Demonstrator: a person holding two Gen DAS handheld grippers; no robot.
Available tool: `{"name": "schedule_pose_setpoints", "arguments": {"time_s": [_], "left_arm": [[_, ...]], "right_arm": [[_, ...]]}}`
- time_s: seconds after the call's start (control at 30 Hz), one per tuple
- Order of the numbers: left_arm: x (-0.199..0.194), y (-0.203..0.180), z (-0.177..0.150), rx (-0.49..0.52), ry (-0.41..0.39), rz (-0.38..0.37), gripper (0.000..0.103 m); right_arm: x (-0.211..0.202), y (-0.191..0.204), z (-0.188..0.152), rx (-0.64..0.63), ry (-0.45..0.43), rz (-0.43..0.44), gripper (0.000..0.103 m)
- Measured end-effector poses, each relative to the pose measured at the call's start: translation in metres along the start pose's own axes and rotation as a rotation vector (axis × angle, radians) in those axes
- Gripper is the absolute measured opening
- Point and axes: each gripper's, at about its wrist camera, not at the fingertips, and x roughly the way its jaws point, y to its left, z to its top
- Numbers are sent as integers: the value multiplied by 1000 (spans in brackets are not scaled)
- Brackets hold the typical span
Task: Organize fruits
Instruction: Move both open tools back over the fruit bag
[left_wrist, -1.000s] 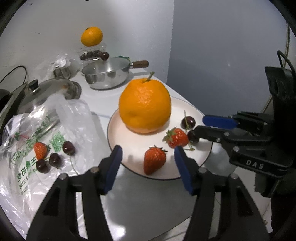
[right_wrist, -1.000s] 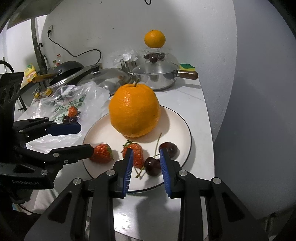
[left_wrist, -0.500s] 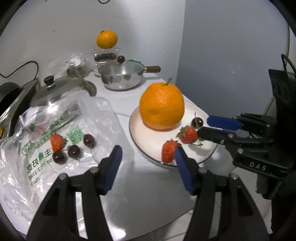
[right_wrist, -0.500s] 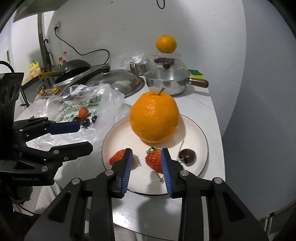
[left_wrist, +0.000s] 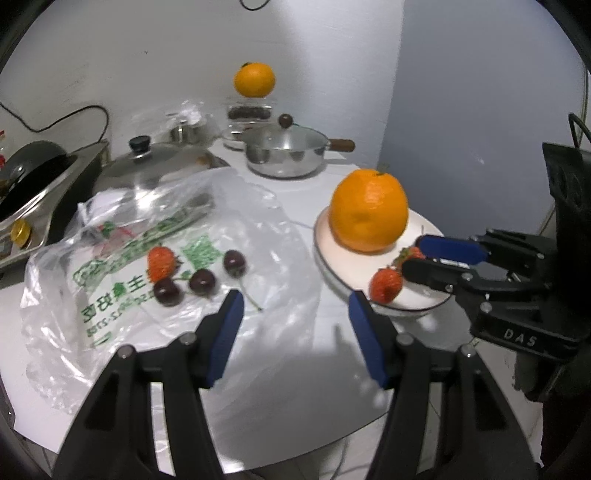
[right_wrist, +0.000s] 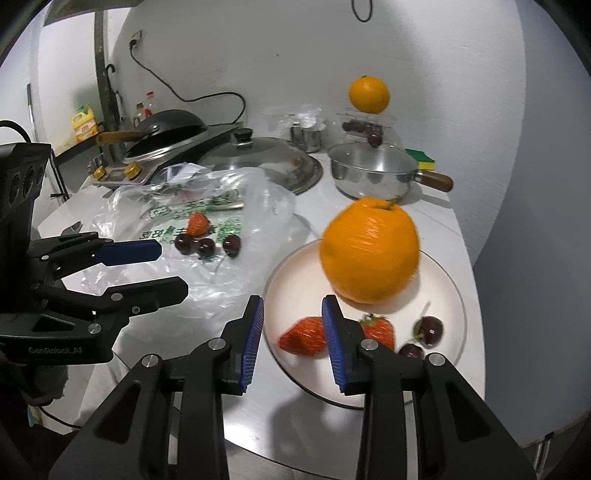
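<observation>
The left gripper (left_wrist: 295, 306) stands with its jaws parted and nothing between them, over bare white countertop (left_wrist: 295, 369); ahead and to its left a clear plastic bag (left_wrist: 192, 236) lies flat, bearing one strawberry (left_wrist: 160, 263) and three dark cherries (left_wrist: 201, 281); the bag's print is creased and mostly unreadable. The right gripper (right_wrist: 291, 321) has a narrow gap, empty, above the near-left rim of the plate (right_wrist: 448, 280); its right finger hides part of a blurred strawberry on the plate (right_wrist: 303, 336). Just right of that finger a second strawberry (right_wrist: 378, 328) and two plate cherries (right_wrist: 428, 328) show, the nearer one half hidden; beyond the tips sits a large orange (right_wrist: 369, 251), smeared by motion. A far orange (right_wrist: 369, 94) sits on a blurred clear container of dark fruit.
</observation>
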Motion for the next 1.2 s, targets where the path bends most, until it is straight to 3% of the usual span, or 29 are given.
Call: {"name": "schedule_pose_setpoints", "arguments": {"time_s": [0.8,1.2], "left_arm": [[-10,67,-13,-51,-35,134,61],[0,92,-6,-76,-34,156,61]], "right_arm": [[48,62,34,-90,34,62,35],[76,77,50,-106,47,96,35]]}}
